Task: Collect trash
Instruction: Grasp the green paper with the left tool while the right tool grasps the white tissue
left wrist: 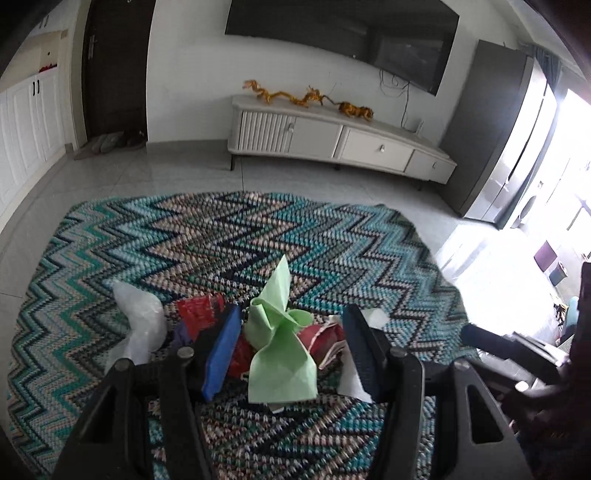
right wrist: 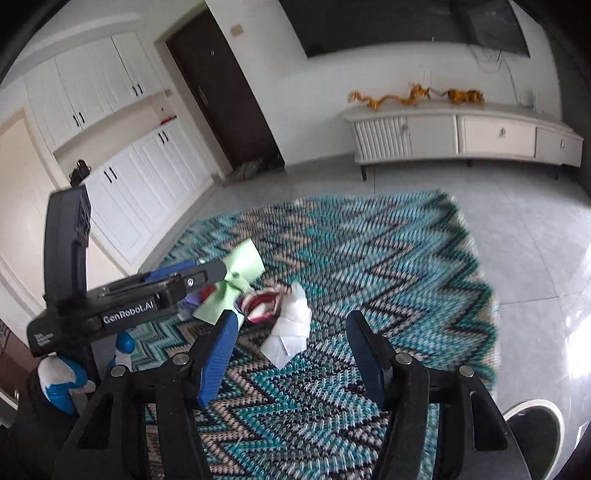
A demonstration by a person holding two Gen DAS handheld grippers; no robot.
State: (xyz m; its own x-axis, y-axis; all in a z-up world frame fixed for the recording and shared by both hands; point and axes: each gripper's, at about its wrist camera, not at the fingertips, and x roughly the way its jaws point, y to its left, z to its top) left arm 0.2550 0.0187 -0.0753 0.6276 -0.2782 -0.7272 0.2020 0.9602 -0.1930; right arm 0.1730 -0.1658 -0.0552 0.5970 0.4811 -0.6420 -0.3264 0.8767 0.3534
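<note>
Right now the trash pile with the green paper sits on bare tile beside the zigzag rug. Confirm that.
Wrong in one respect: the trash pile with the green paper lies on the zigzag rug itself, not on bare tile. The left wrist view shows rug pattern all around the pile; the right wrist view agrees.

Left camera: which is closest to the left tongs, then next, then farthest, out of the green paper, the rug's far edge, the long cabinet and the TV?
1. Green paper, right between the left tongs, pads not pressing it.
2. Rug's far edge, past the trash pile.
3. Long cabinet, across the tile floor by the wall.
4. TV, on the wall above the cabinet; these two are almost equally far.
</note>
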